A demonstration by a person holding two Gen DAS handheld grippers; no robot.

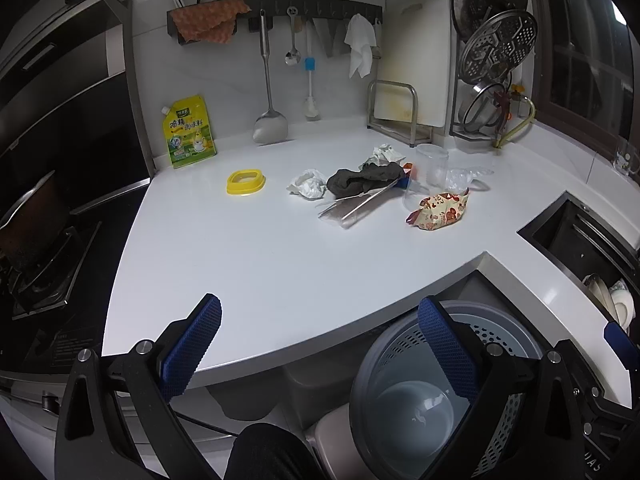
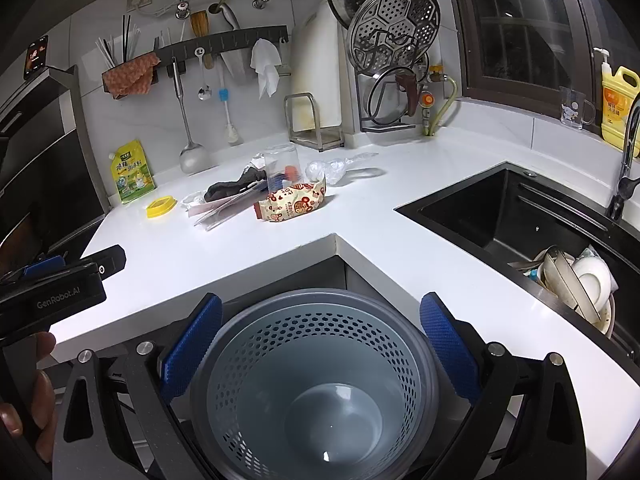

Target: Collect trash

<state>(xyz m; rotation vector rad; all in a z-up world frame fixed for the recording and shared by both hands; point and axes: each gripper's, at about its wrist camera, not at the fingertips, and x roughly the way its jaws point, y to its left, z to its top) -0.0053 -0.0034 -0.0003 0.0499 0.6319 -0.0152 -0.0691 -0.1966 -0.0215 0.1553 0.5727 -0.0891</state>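
A grey perforated trash bin point(image 2: 312, 380) stands on the floor below the counter corner; it also shows in the left wrist view point(image 1: 416, 400). It looks empty. Trash lies in a pile on the white counter point(image 1: 260, 264): a patterned snack wrapper point(image 1: 438, 210) point(image 2: 294, 202), crumpled white paper point(image 1: 308, 184), a dark rag point(image 1: 364, 180), clear plastic bags point(image 1: 466, 176) point(image 2: 326, 168) and a clear cup point(image 1: 430, 168). My left gripper point(image 1: 320, 344) is open and empty over the counter's front edge. My right gripper point(image 2: 320, 344) is open and empty above the bin.
A yellow ring lid point(image 1: 245, 182) and a yellow seasoning pouch point(image 1: 189, 132) lie left of the pile. A stove with a pan point(image 1: 32, 240) is at the left. A black sink point(image 2: 540, 232) with dishes is at the right. Utensils hang on a wall rail point(image 1: 280, 8).
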